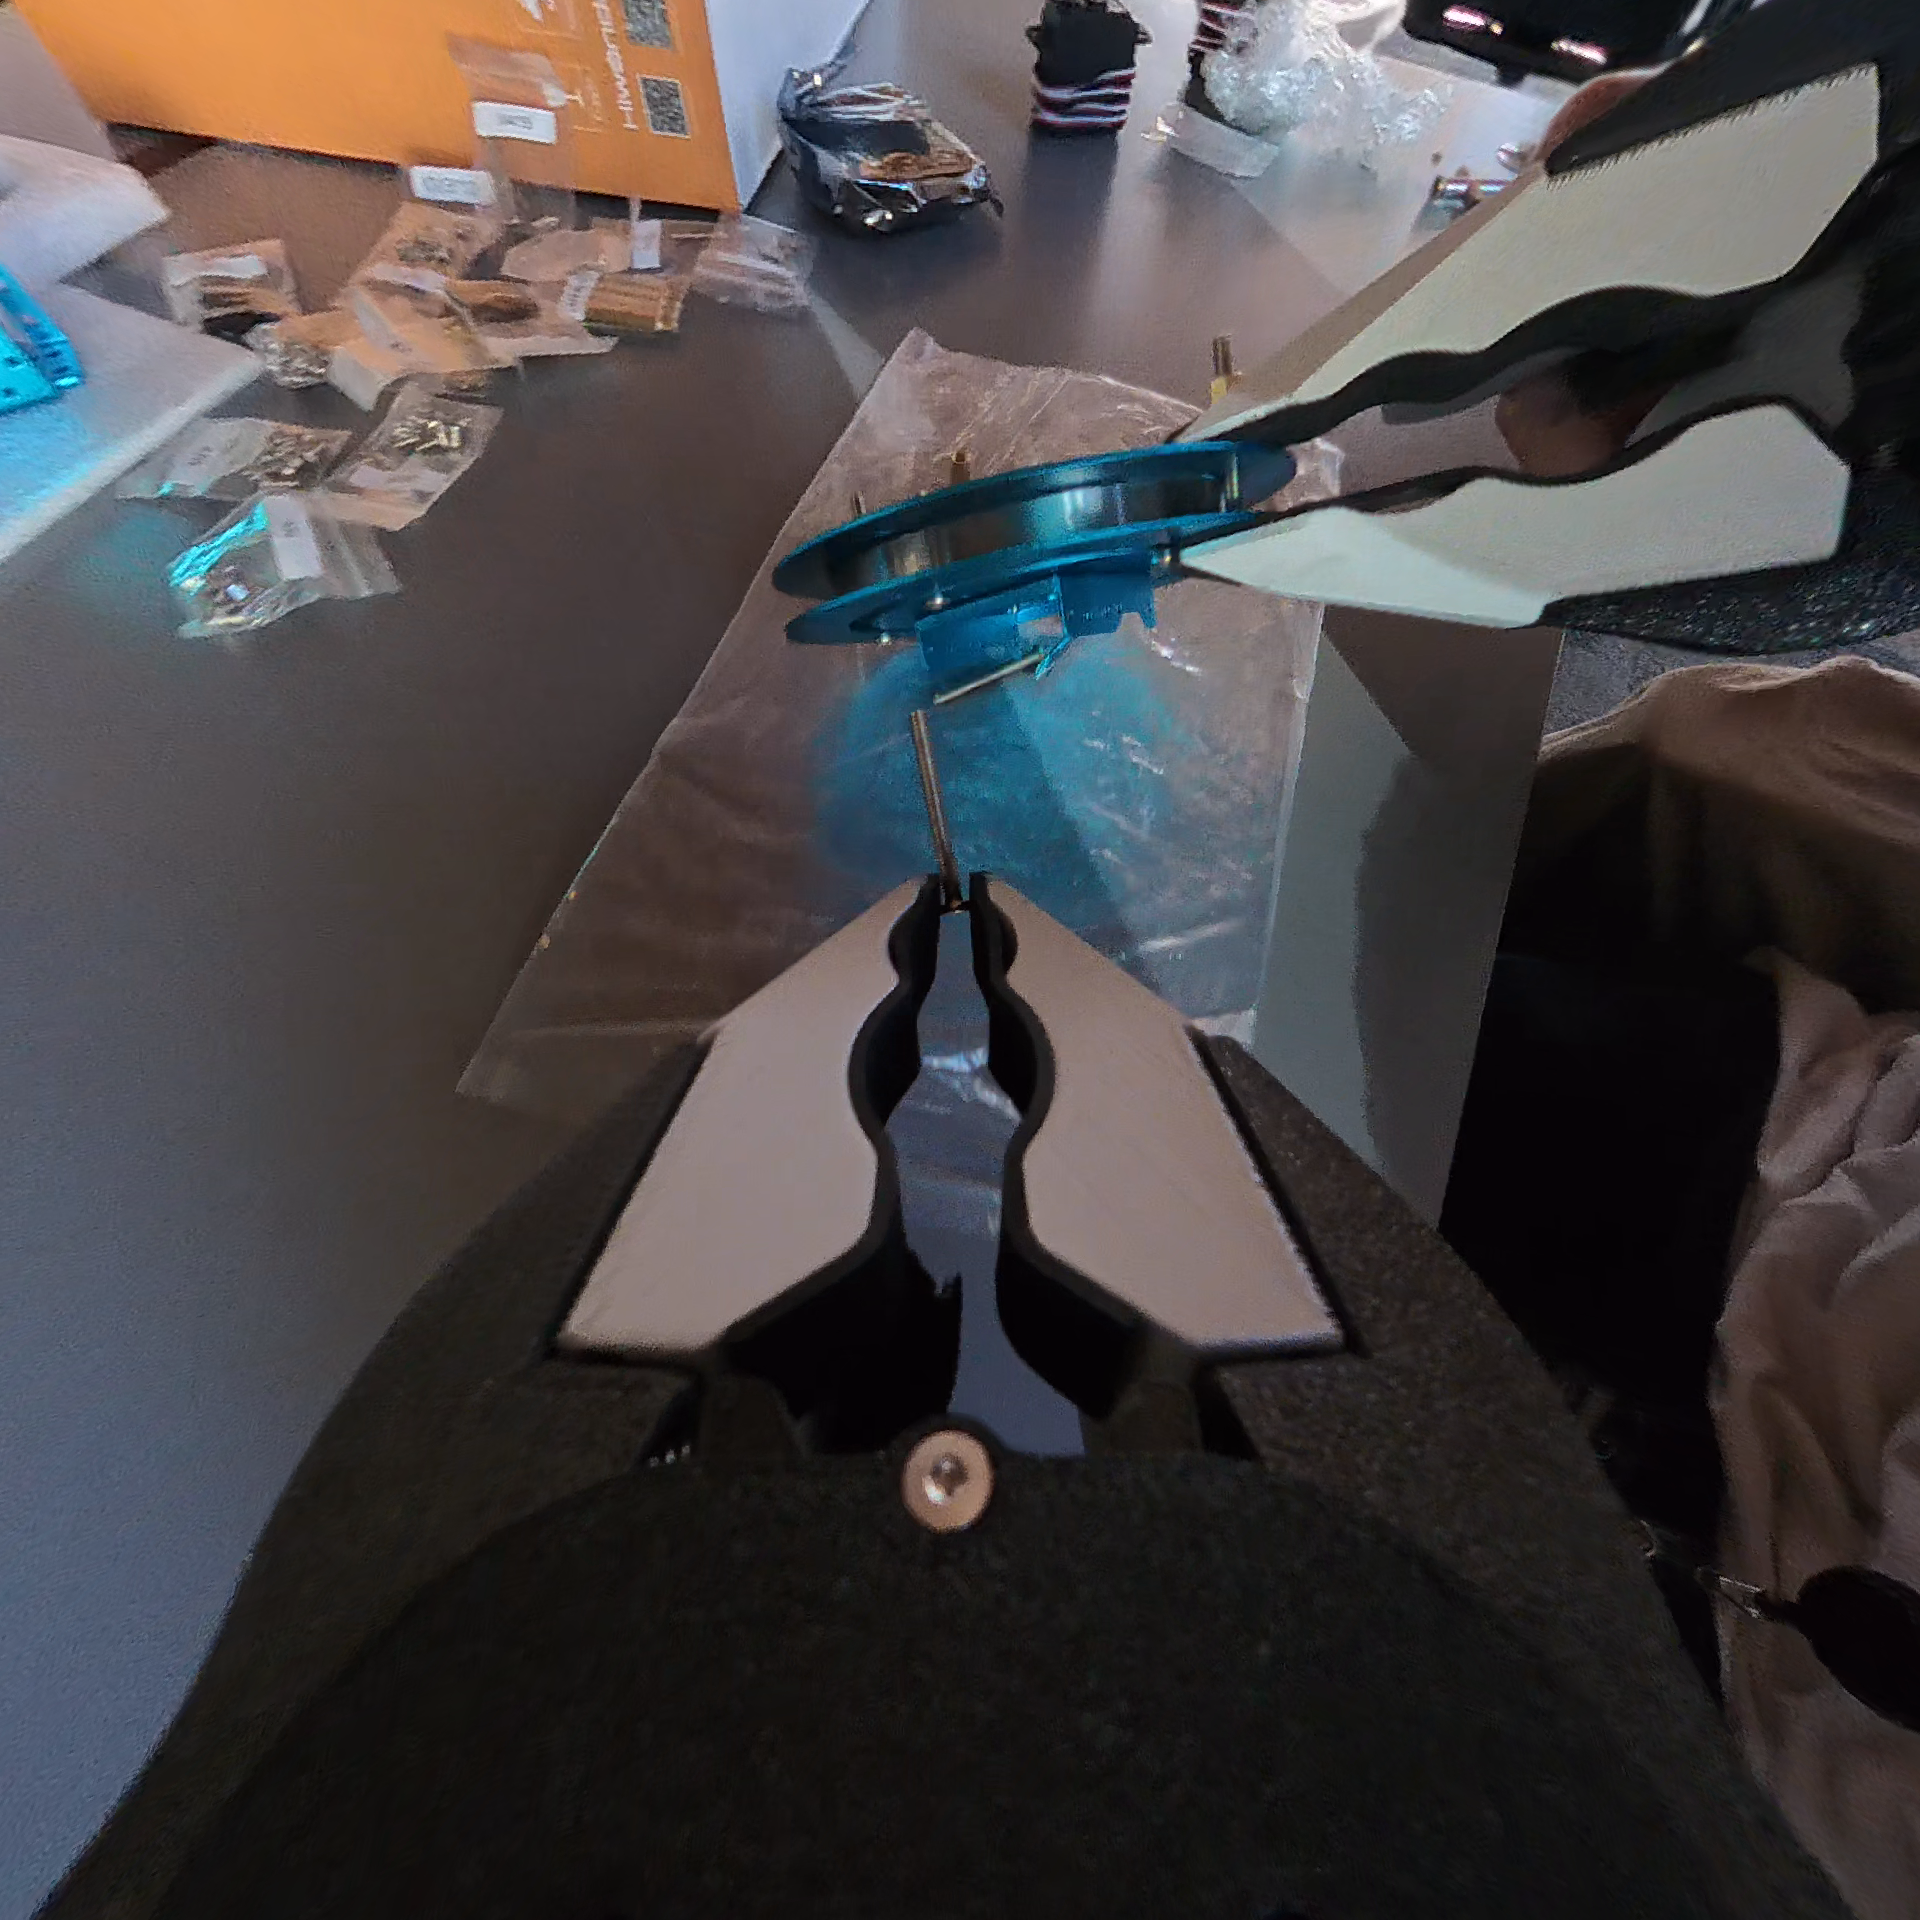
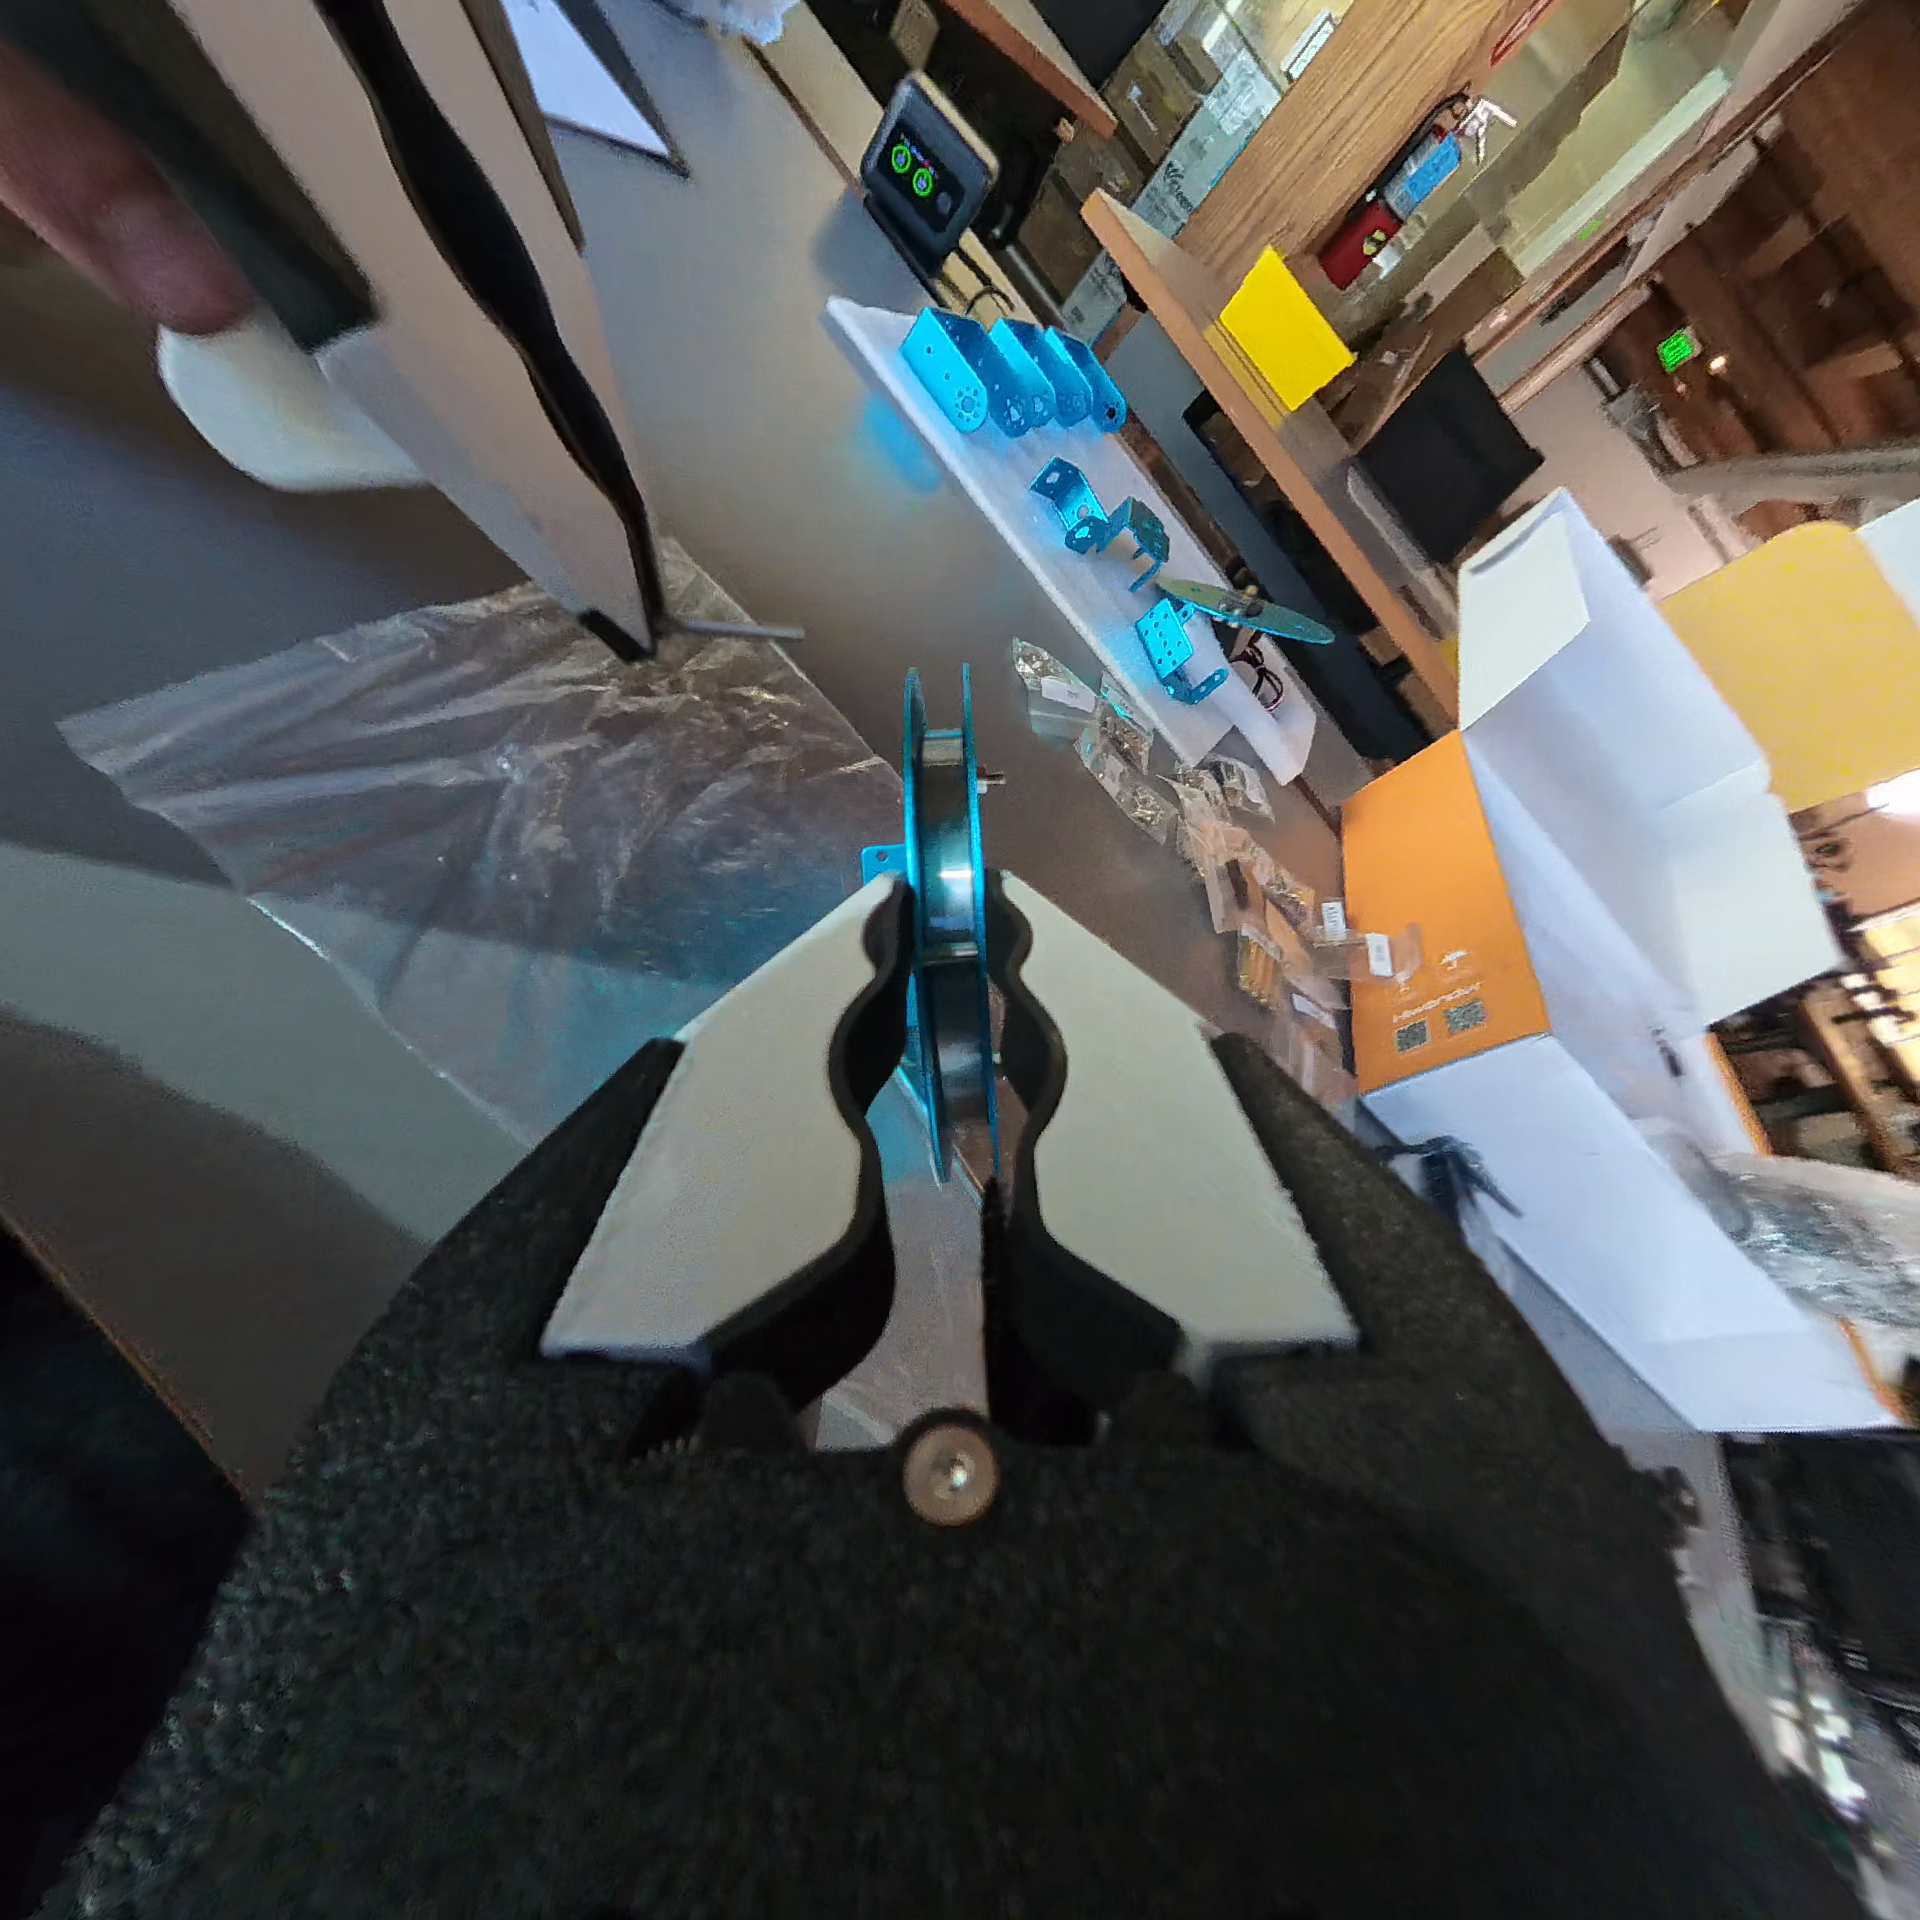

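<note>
Left wrist view: The left gripper [image 1: 953, 883] has its jaws nearly together, pinching the lower end of a thin silver metal pin [image 1: 930, 795]. The pin stands roughly upright, its top end just below the blue anodised metal double-disc assy [image 1: 997, 540]. That assy is held off the dark grey tabletop [image 1: 312, 831] by the right gripper [image 1: 1236, 499], whose white fingers clamp the disc rims from the right. A second short pin shows at the blue bracket under the discs. A clear plastic bag [image 1: 727, 831] lies flat below, with a blue reflection on it. Small clear bags of hardware [image 1: 312, 436] and an orange-and-white cardboard box [image 1: 416, 83] sit well apart, upper left.

Right wrist view: The right gripper [image 2: 945, 883] is closed to approx. the assy's width, one finger on each outer disc face; discs edge-on, with a silver hub visible between them. The left gripper shows upper left, the pin projecting from its tips toward the assy. Blue metal brackets [image 2: 1008, 384] rest on a white board [image 2: 1226, 727] beyond.

Judgement on technique: keep the pin in line w/ its hole in the bracket, keep the right grip steady so the discs do not rotate, and advance slowly; the pin is held only at its end, so side load may tilt or drop it.
</note>
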